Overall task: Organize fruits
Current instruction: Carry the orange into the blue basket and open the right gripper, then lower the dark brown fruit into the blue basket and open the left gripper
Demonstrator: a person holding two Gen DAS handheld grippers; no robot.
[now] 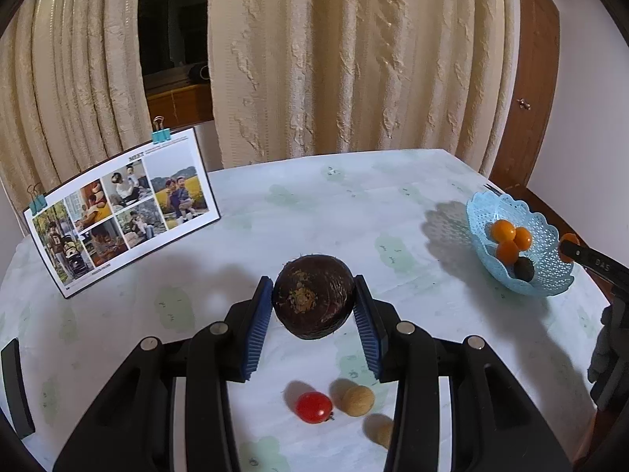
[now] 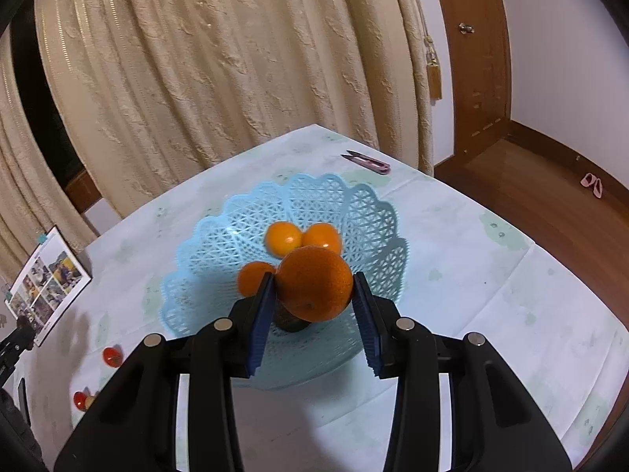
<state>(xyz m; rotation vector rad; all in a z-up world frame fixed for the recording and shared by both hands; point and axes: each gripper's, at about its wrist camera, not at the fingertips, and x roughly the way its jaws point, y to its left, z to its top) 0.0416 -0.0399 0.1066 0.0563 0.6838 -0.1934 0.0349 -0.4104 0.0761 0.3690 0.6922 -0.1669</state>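
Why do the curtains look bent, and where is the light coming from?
Left wrist view: the fisheye lens bows the curtains near the edges, and the basket throws its shadow leftward, so light seems to come from the right. Right wrist view: same bowing; a glare spot sits on one small orange fruit.

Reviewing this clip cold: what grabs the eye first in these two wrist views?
The orange fruit clamped in the right gripper, held right over the pale blue lattice basket that already holds three small orange fruits and a dark one. Next, the big dark brown round fruit gripped between the left gripper's blue pads above the tablecloth. Below it lie a red cherry tomato and a tan round fruit.
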